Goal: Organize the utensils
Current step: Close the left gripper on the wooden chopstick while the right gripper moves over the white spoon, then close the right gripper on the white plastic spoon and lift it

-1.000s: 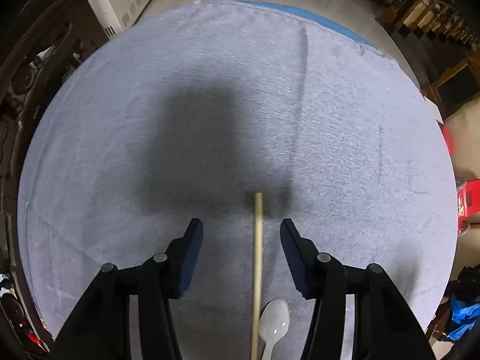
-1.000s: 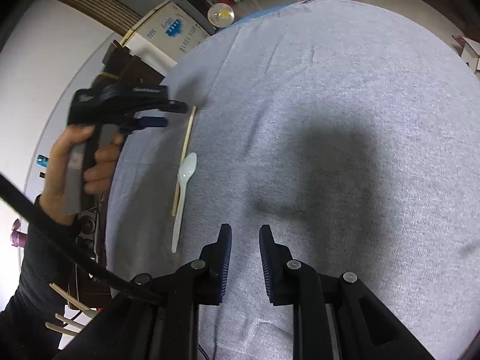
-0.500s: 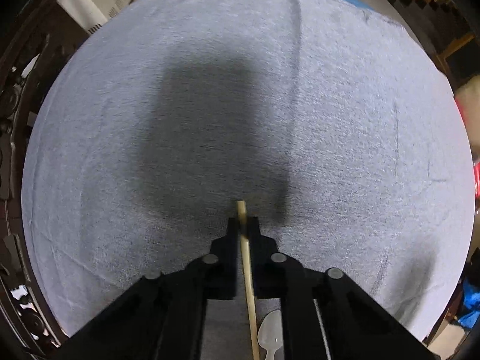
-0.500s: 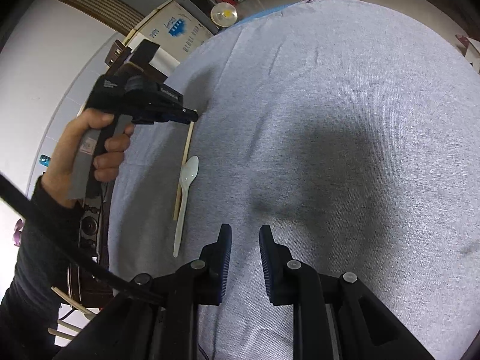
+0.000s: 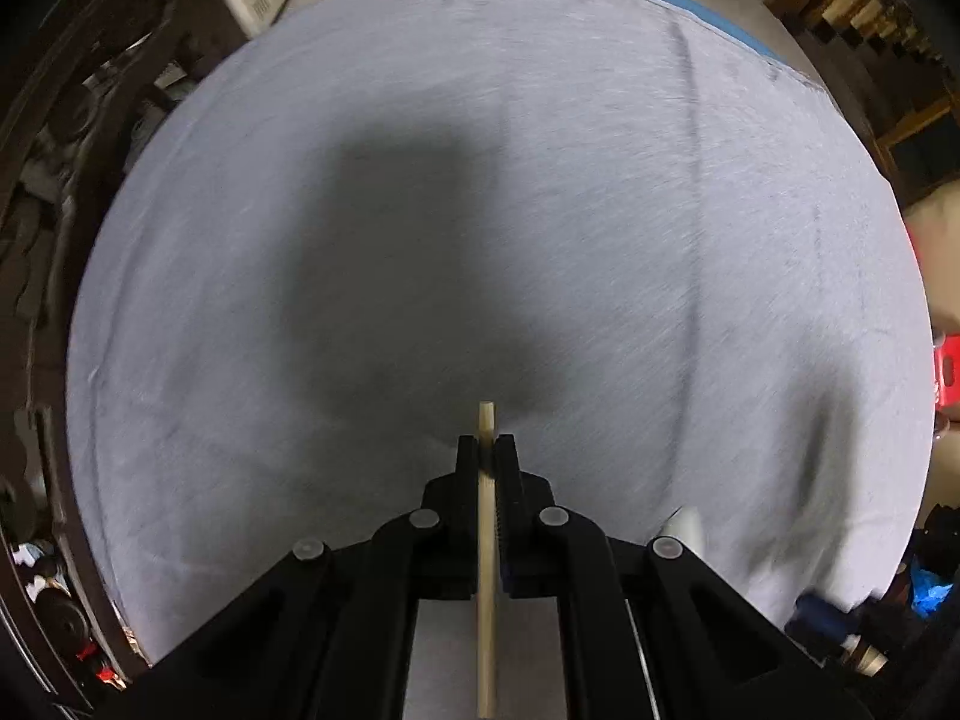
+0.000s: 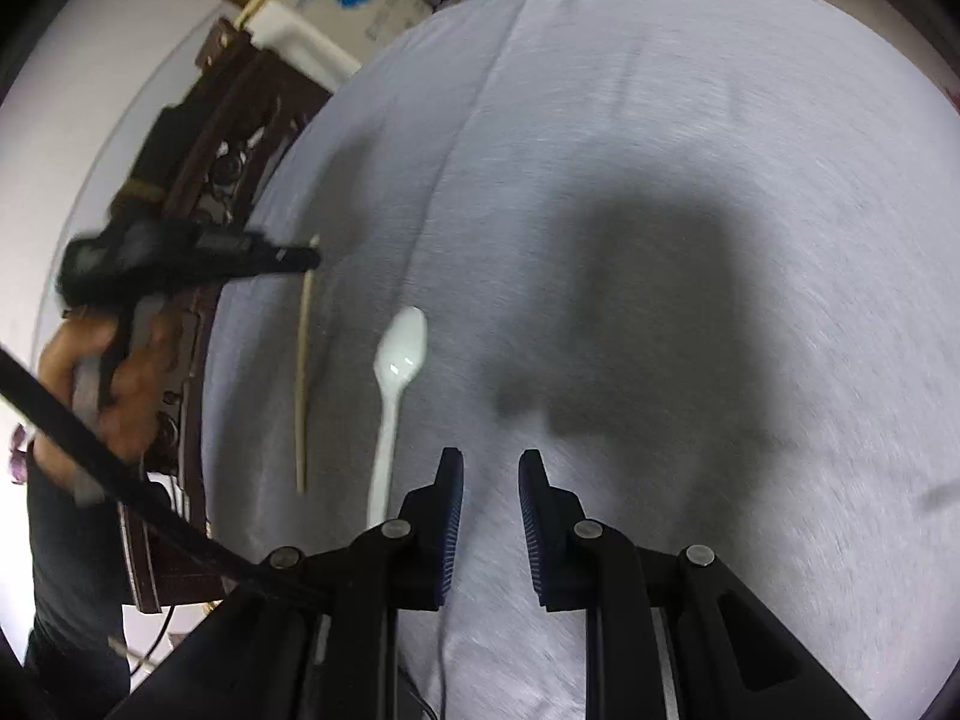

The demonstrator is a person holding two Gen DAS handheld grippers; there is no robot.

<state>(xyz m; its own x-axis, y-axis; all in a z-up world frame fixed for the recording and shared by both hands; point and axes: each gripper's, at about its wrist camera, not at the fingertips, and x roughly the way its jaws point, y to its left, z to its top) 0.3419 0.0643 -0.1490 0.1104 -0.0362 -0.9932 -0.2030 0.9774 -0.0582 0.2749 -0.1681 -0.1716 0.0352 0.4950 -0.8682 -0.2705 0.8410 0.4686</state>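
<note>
A thin wooden chopstick (image 5: 486,540) runs between the fingers of my left gripper (image 5: 487,450), which is shut on it near its far tip. In the right wrist view the left gripper (image 6: 300,258) is at the left, and the chopstick (image 6: 303,372) stretches from its fingertips toward the camera, over the grey cloth. A white plastic spoon (image 6: 399,378) lies on the cloth to the right of the chopstick, bowl pointing away. My right gripper (image 6: 491,462) stands open by a small gap just right of the spoon's handle, with nothing between its fingers. The spoon (image 5: 684,525) peeks out behind the left gripper's right arm.
A grey cloth (image 5: 540,180) covers the round table. Dark carved wooden furniture (image 6: 198,138) and a white box (image 6: 336,6) stand past the table's left edge. A person's hand (image 6: 90,372) grips the left gripper's handle. A red item (image 5: 945,372) sits off the right edge.
My left gripper shut on the chopstick and carried it sideways, away from the spoon. My right gripper moved closer to the spoon's handle with its gap unchanged.
</note>
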